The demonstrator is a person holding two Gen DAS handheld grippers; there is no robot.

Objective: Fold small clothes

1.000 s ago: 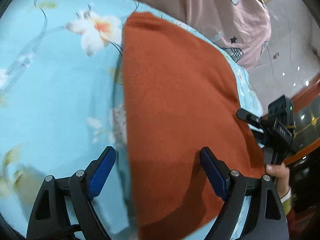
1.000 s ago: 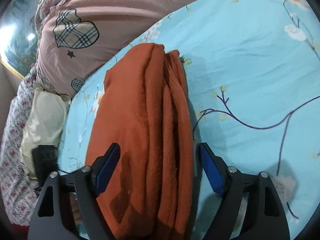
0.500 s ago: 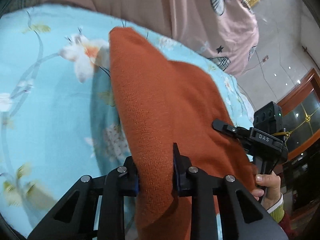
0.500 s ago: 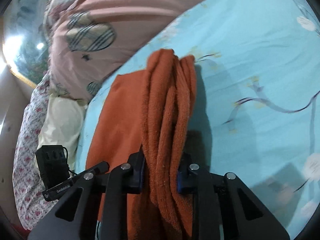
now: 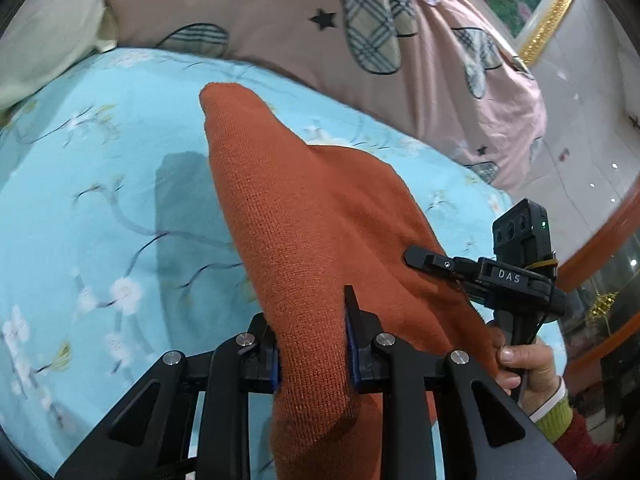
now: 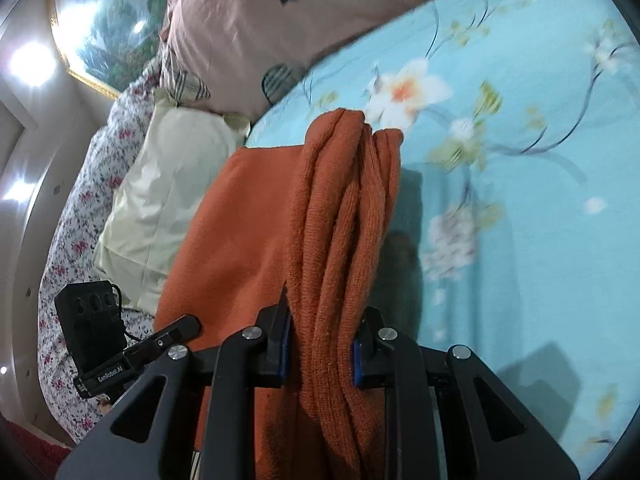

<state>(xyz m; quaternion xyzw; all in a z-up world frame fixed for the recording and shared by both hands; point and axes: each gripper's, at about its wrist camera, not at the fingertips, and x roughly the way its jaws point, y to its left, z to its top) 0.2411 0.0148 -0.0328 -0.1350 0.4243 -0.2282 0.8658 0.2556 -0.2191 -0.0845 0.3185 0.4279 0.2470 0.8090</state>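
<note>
A folded rust-orange knit garment [image 5: 320, 216] is held up above the light-blue floral bedsheet [image 5: 100, 184]. My left gripper [image 5: 312, 344] is shut on one folded edge of it. My right gripper [image 6: 320, 344] is shut on the other edge, where several layers [image 6: 344, 216] bunch between its jaws. The right gripper also shows in the left wrist view [image 5: 472, 272], at the garment's right side, held by a hand [image 5: 524, 364]. The left gripper shows at lower left in the right wrist view [image 6: 156, 344]. The cloth hangs between the two grippers and casts a shadow on the sheet.
A pink quilt with plaid hearts [image 5: 360, 32] lies along the far side of the bed. A pale cream pillow [image 6: 160, 200] and a floral fabric [image 6: 68, 248] lie at the left in the right wrist view. A floor and wooden furniture [image 5: 600, 248] are at the right.
Both grippers went from open around the garment's edges to shut on them, then lifted the garment off the sheet, so both views now look further across the bed.
</note>
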